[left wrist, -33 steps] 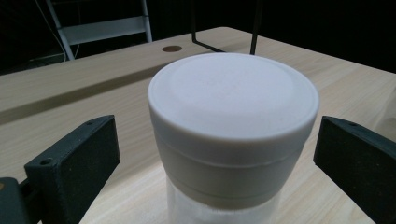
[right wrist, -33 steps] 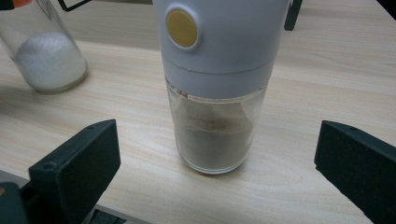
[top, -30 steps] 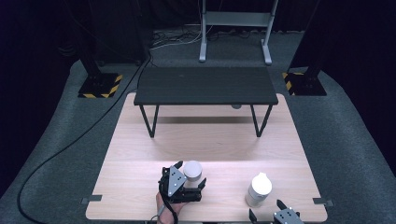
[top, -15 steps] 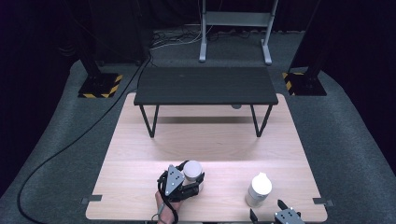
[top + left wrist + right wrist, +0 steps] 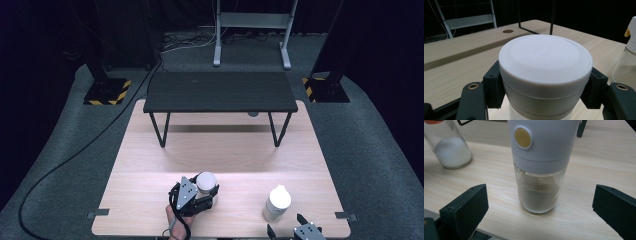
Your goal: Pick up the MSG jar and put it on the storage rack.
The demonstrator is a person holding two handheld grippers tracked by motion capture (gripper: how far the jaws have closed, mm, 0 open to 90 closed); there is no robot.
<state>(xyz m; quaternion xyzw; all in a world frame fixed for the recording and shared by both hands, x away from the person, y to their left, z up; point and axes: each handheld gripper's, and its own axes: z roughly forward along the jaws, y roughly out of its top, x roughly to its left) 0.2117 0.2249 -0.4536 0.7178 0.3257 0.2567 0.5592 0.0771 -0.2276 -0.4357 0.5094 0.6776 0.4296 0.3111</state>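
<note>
A jar with a white lid (image 5: 206,180) stands near the front of the wooden table (image 5: 225,150). My left gripper (image 5: 207,194) is shut on it, and in the left gripper view both jaws press on the jar (image 5: 545,57) just under its lid. To the right stands a grinder bottle (image 5: 276,202) with a white top and a clear body. My right gripper (image 5: 286,226) sits just in front of it at the table's edge. In the right gripper view the grinder (image 5: 539,170) holds brownish powder and stands between wide-apart jaws that do not touch it.
A low black bench (image 5: 220,92) on thin legs stands across the far half of the table. The grinder (image 5: 627,57) rises at the right edge of the left gripper view. The jar's glass body (image 5: 452,152) with white powder shows in the right gripper view.
My left gripper has turned slightly around the jar while staying shut on it. The jar, the grinder and the right gripper have kept their places.
</note>
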